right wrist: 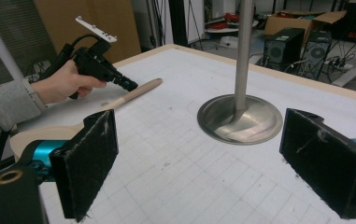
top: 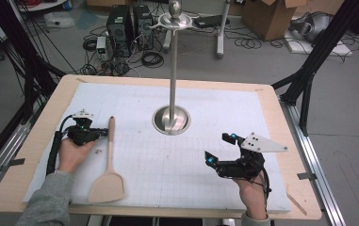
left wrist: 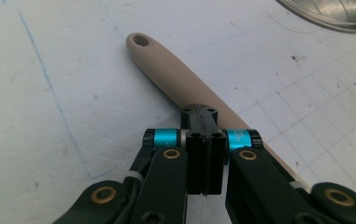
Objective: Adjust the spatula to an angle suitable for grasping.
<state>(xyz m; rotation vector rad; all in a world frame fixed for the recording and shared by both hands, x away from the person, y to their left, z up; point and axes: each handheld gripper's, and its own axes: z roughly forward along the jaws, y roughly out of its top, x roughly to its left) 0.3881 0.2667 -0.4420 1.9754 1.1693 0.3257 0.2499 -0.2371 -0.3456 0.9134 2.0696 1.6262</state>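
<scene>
A pale beige wooden spatula (top: 108, 162) lies on the white grid-lined mat (top: 177, 155); the steel stand (top: 171, 117) gleams silver.

Spatula (top: 108, 165) lies left on the table (top: 281, 120); metal stand (top: 171, 118) behind centre, well apart.

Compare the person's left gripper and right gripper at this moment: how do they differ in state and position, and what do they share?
The left gripper has its jaws shut at the handle of the beige wooden spatula, whether on it or only against it I cannot tell; the right gripper has its jaws spread wide, holding nothing. The left gripper sits beside the spatula; the right gripper hovers apart from it, facing the steel stand's round base. Both are black with cyan fittings, each held in one hand.
</scene>
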